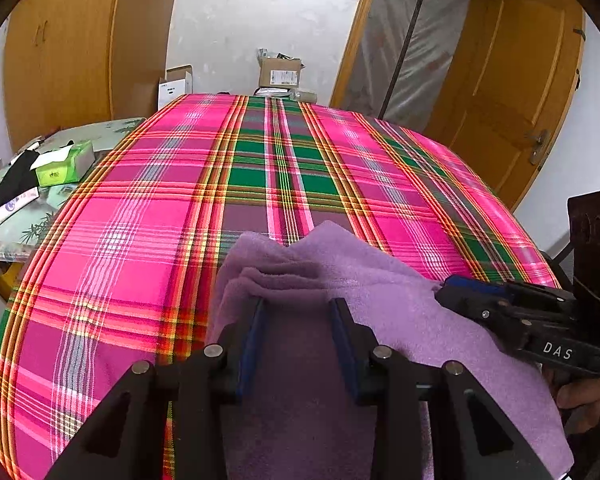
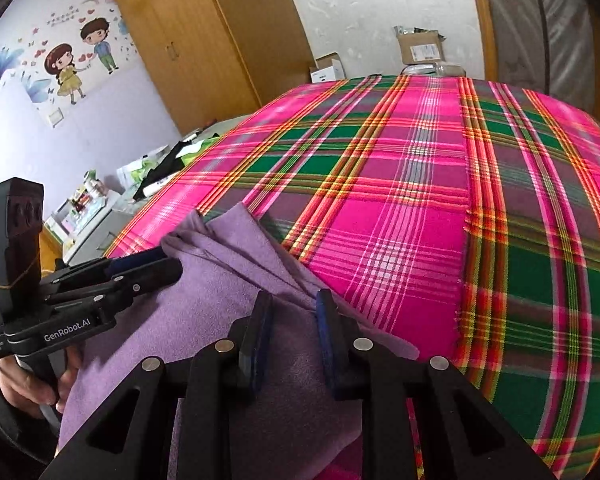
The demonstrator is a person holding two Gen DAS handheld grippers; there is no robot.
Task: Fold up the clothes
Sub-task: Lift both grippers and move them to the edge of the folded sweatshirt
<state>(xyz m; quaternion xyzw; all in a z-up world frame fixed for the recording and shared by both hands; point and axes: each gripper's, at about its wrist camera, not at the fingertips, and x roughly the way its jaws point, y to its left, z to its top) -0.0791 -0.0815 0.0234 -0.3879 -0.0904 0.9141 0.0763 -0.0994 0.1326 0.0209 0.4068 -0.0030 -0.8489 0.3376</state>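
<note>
A purple fleece cloth [image 1: 380, 280] [image 2: 220, 280] lies bunched at the near edge of a bed with a pink and green plaid sheet [image 1: 300, 160] [image 2: 420, 200]. Its far edge stands up in two peaks. My left gripper [image 1: 298, 312] [image 2: 168, 264] is shut on a thick fold at the cloth's left side, and purple fabric fills the gap between its blue pads. At the cloth's right side my right gripper [image 2: 292, 308] [image 1: 444, 290] is shut on a ridge of the cloth that runs up against its right finger. A hand [image 1: 580, 396] [image 2: 32, 384] holds each gripper's handle.
Left of the bed a low table carries a green tissue box [image 1: 64, 164] and a black item. Cardboard boxes [image 1: 280, 72] stand beyond the bed's far end. A wooden wardrobe [image 1: 72, 52] is at the left and a wooden door [image 1: 512, 92] at the right.
</note>
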